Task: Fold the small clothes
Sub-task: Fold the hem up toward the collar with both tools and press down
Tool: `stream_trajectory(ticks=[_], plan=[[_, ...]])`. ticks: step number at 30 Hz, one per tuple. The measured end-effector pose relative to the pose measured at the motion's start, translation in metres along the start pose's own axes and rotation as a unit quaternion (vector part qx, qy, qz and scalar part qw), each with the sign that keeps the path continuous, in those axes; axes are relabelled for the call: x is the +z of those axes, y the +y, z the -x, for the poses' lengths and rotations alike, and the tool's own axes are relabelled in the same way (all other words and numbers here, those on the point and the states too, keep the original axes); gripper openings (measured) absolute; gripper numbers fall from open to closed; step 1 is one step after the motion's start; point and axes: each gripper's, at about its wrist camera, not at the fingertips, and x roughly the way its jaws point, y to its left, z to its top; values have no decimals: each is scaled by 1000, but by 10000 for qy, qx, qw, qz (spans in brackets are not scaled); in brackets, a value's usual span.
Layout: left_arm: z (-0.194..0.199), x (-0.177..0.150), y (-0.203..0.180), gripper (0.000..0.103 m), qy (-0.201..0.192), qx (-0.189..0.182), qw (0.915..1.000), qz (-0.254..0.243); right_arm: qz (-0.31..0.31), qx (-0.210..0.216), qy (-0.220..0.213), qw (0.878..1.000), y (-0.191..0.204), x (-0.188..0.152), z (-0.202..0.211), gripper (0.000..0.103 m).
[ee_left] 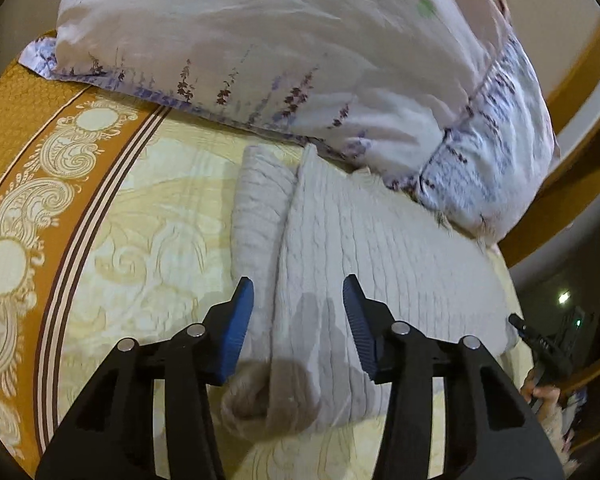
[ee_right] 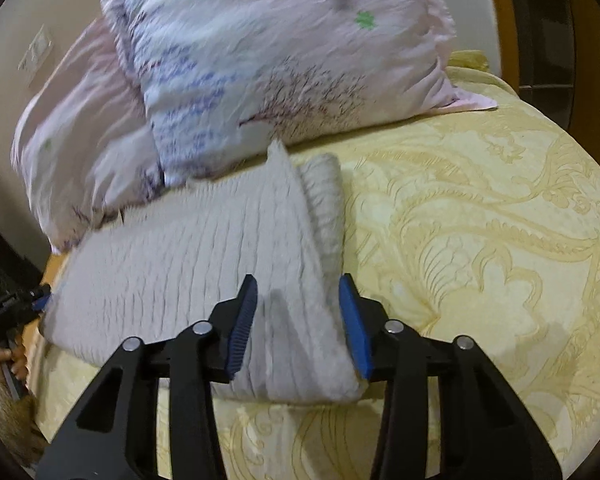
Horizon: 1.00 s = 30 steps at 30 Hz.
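- Knitwear first: the small grey ribbed sweater [ee_left: 364, 248] lies on the yellow bedspread [ee_left: 148, 240], already folded into a compact block, with a rolled sleeve or side panel tucked along one long edge.
- I judge the fold is in its late stage, and what I'm doing now reads as squaring up or a last fold across the middle.
- My left gripper [ee_left: 298, 320] hovers over the near end of the sweater, jaws wide apart, blue pads straddling the seam between the roll and the main panel, with nothing held.
- My right gripper [ee_right: 298, 320] sits over the opposite end, jaws equally spread, pads on either side of the folded corner, gripping nothing; whether the pads touch the knit I cannot tell.
- Next move, as I see it: lower both sets of jaws, pinch the near edge through all layers, then carry it over evenly so the roll does not spill out.
- Two floral pillows [ee_right: 268, 64] lie against the far edge of the sweater and overlap its corner, crowding any fold in that direction.
- Blur in both views suggests motion, so I'd steady before closing.
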Motion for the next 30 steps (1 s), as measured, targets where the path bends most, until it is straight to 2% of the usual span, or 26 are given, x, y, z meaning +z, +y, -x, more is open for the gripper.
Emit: stream_trajectory(ticks=[4, 6, 9, 11, 12, 13, 17, 21, 24, 28, 30], plan=[[-1, -9, -7, 36, 80, 93, 9997, -195, 38, -87, -6, 10000, 1, -3, -2, 28], [-4, -13, -9, 33, 153, 162, 9994, -252, 76, -107, 6, 9999, 1, -3, -1, 27], [-9, -18, -12, 33, 207, 284, 9987, -358, 67, -81, 79, 9999, 1, -3, -3, 35], [-10, -20, -16, 30, 179, 391, 9979, -479, 189, -183, 66, 9996, 5, -3, -5, 28], [-10, -21, -17, 20, 185, 415, 9976, -513, 293, -244, 39, 9993, 9, -3, -4, 19], [-10, -21, -17, 8, 221, 354, 9979, -497, 310, -252, 1, 9992, 10, -3, -2, 17], [2, -20, -15, 8, 195, 121, 9990, -390, 101, -59, -332, 9994, 6, -2, 22, 11], [16, -20, -12, 8, 130, -75, 9992, -362, 50, 21, -514, 9987, 8, -7, 42, 11], [19, -22, -10, 8, 171, -140, 9991, -364, 27, -71, -422, 9991, 7, -17, 44, 11], [9, -29, 1, 8, 346, -111, 9990, -257, -69, -426, -45, 9991, -3, -29, 23, 11], [6, -31, 7, 8, 393, -152, 9990, -141, 0, -567, 0, 9984, -2, -31, 18, 11]])
